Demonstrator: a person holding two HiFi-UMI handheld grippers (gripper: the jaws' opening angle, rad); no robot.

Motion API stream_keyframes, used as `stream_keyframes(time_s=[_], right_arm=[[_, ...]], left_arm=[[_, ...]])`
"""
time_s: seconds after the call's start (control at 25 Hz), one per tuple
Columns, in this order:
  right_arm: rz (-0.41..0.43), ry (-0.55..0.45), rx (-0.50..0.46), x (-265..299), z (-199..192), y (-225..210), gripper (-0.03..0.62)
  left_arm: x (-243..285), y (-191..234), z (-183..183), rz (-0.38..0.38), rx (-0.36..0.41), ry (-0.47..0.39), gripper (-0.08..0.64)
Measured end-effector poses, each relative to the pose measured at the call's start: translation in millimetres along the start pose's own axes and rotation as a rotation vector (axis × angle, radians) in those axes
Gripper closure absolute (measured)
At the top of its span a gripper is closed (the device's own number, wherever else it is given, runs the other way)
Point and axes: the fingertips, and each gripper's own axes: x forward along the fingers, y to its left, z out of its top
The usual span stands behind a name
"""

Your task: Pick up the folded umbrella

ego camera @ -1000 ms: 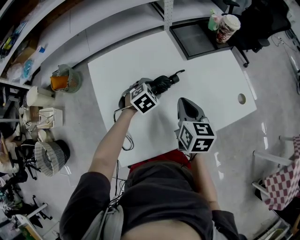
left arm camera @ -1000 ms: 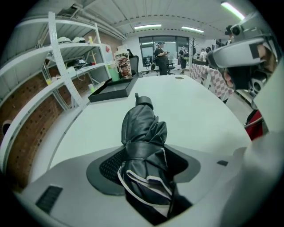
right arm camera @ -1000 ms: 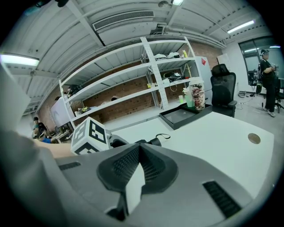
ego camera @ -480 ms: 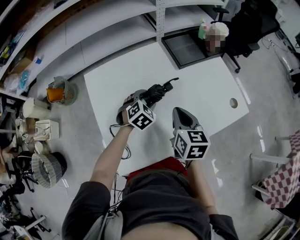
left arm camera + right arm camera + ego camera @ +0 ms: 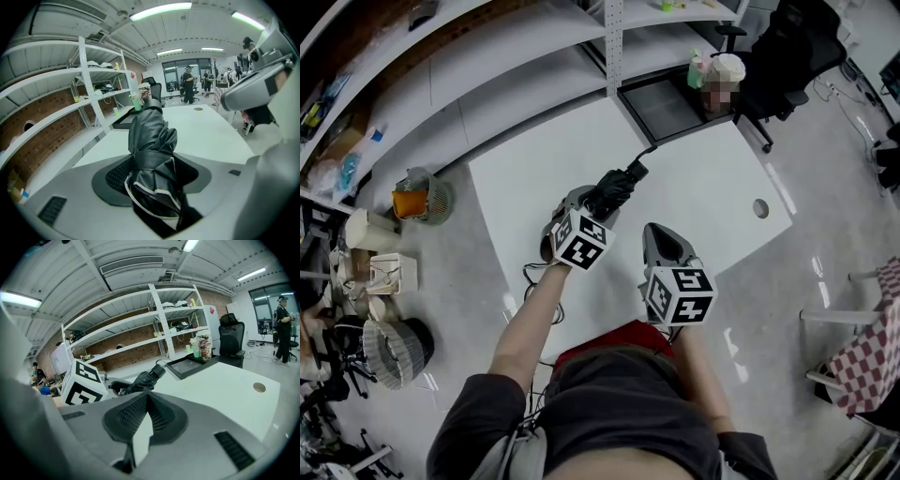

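the folded umbrella [image 5: 152, 154] is black, its cloth bunched and wrapped by a strap, and it sits between the jaws of the left gripper [image 5: 578, 201], which are pinched onto its cloth end. from there it reaches forward over the white counter [image 5: 712, 178], with its handle end and a thin wrist loop pointing toward the black tray [image 5: 661, 105] at the counter's far edge. in the right gripper view the umbrella slants upward, the handle end higher than the gripped end; whether any part touches the counter cannot be told.

the right gripper [image 5: 661, 240] is just to the right of the left one, nearer the person, above the counter's near part. its jaws are pressed together with nothing between them.

a green bottle [image 5: 696, 70] and a cup stand at the tray's right end. a round hole [image 5: 760, 208] shows in the counter to the right. white shelves [image 5: 516, 56] run behind the counter, and a black office chair [image 5: 787, 56] stands past the tray.
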Motion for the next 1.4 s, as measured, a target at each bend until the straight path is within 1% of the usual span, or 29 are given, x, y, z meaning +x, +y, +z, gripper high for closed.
stream_keyframes(time_s=[0.36, 0.68, 0.88, 1.2, 1.4], right_arm=[[-0.011, -0.024, 0.000, -14, 2, 8, 0.574], [-0.014, -0.052, -0.010, -26, 4, 22, 0.574], [-0.017, -0.069, -0.027, -31, 7, 35, 0.574], [-0.015, -0.116, -0.056, -50, 21, 51, 0.574], [-0.003, -0.158, -0.067, -62, 35, 63, 0.574]], left_arm=[[-30, -15, 27, -0.022, -0.093, -0.103, 0.298], [-66, -21, 41, -0.014, -0.122, -0.178, 0.298], [-90, -19, 46, -0.013, -0.163, -0.225, 0.298], [-136, -17, 59, 0.016, -0.209, -0.312, 0.298], [-165, -16, 60, 0.036, -0.254, -0.359, 0.298]])
